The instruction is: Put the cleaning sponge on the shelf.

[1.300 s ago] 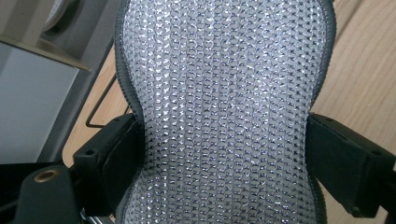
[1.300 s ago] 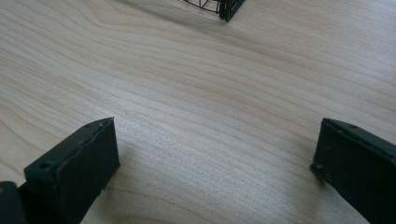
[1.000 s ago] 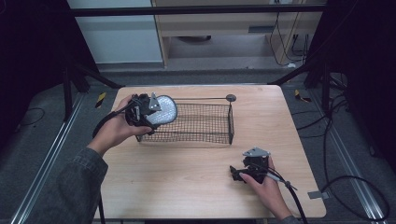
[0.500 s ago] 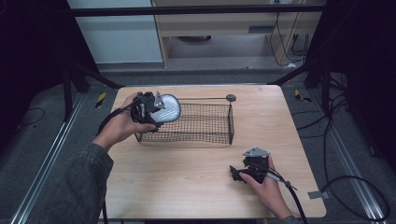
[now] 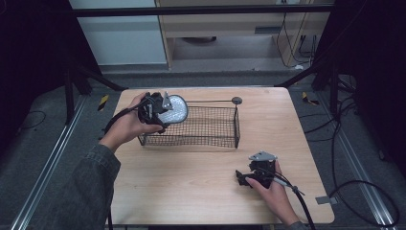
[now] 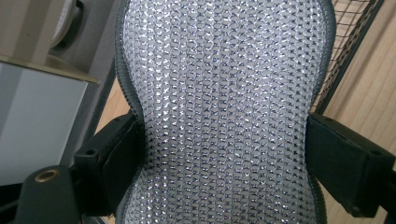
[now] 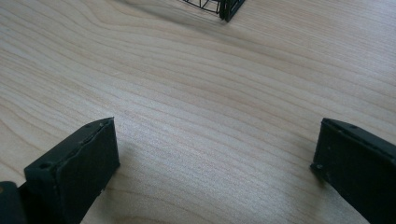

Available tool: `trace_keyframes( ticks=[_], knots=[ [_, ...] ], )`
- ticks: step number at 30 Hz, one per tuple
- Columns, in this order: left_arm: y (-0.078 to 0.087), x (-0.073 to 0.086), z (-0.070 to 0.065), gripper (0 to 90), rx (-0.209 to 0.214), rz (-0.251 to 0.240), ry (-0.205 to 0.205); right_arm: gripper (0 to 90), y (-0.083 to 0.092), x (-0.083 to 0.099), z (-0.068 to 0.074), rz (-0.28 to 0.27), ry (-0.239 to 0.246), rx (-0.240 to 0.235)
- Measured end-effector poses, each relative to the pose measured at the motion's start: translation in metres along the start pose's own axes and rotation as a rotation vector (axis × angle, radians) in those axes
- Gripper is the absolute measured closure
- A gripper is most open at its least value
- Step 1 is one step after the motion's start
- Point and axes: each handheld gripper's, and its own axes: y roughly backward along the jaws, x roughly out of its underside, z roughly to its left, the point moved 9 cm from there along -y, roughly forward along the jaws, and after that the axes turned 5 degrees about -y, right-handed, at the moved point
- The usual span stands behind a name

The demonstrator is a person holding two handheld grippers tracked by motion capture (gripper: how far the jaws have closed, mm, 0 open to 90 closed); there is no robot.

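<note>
- Silver scrubbing pad (image 6: 224, 112), peanut-shaped with a grey edge and shiny woven mesh, sits at upper centre-left of the high view (image 5: 173, 109), above the left end of the basket.
- Left gripper (image 5: 160, 109) is clamped on the pad; in the left gripper view both black jaws press its narrow waist from either side.
- Wire basket (image 5: 215, 125), black and rectangular, stands at centre of the wooden table (image 5: 191, 191); one corner shows at the top of the right gripper view (image 7: 224, 9).
- A thin rod with a round dark knob (image 5: 236, 100) lies along the basket's far rim.
- Right gripper (image 5: 244, 178) rests low on the table at lower right, well apart from the basket, jaws spread wide with bare wood between them.
</note>
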Motion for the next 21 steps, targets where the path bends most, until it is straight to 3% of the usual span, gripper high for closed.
trace_keyframes(
  ticks=[7, 21],
  knots=[
    [-0.006, 0.0, -0.002, 13.7, 0.017, 0.011, -0.023, 0.4, 0.0, 0.0, 0.0, 0.0, 0.001, 0.0],
    [-0.03, 0.008, 0.009, 13.6, 0.029, 0.016, -0.003, 0.4, 0.0, 0.0, 0.0, -0.001, 0.001, 0.001]
  ],
)
